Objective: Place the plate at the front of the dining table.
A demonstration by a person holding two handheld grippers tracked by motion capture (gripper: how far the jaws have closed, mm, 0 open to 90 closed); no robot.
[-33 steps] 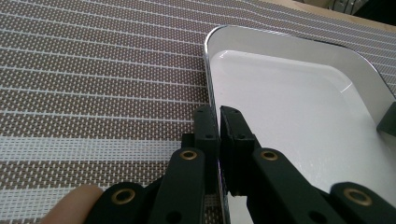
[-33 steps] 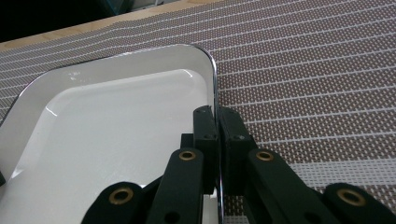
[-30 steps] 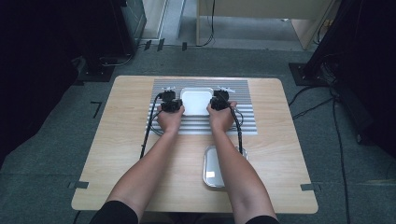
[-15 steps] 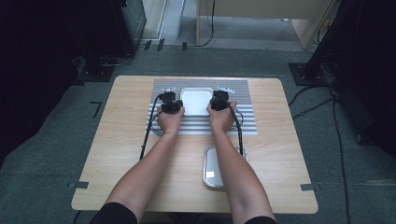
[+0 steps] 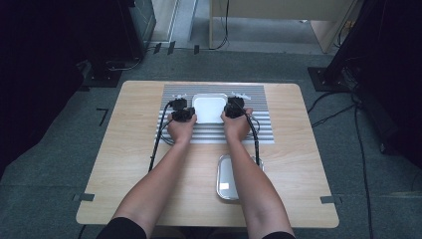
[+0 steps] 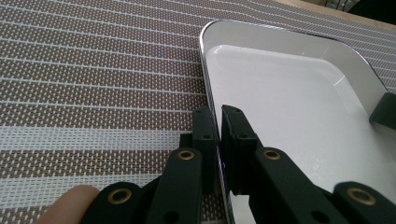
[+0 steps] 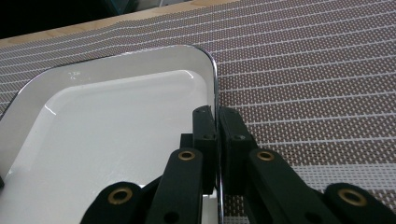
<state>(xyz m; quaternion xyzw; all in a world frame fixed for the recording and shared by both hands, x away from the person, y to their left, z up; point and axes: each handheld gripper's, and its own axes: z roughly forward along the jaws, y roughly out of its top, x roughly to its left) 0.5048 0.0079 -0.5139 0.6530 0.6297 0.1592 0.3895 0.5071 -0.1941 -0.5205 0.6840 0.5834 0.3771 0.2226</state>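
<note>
Both grippers are clamped on the white tray point(image 5: 209, 108), which sits in the upper middle of the high view on a striped mat point(image 5: 268, 112). Left gripper point(image 6: 218, 128) has its jaws nearly closed over the tray's left rim, one jaw outside on the mat and one inside the tray; right gripper point(image 7: 217, 126) pinches the opposite rim the same way (a thin edge, so little to bite on). If one hand lifts sooner or higher than the other, I judge the tray could tilt and slip from the narrow pinch, or its rim could twist out between the jaws. Below the mat, a wooden table point(image 5: 124, 164) spans the centre of the frame, with a metal tray point(image 5: 226, 181) at lower centre. Grey floor point(image 5: 45, 164) and dark cables point(image 5: 363, 144) surround it.
</note>
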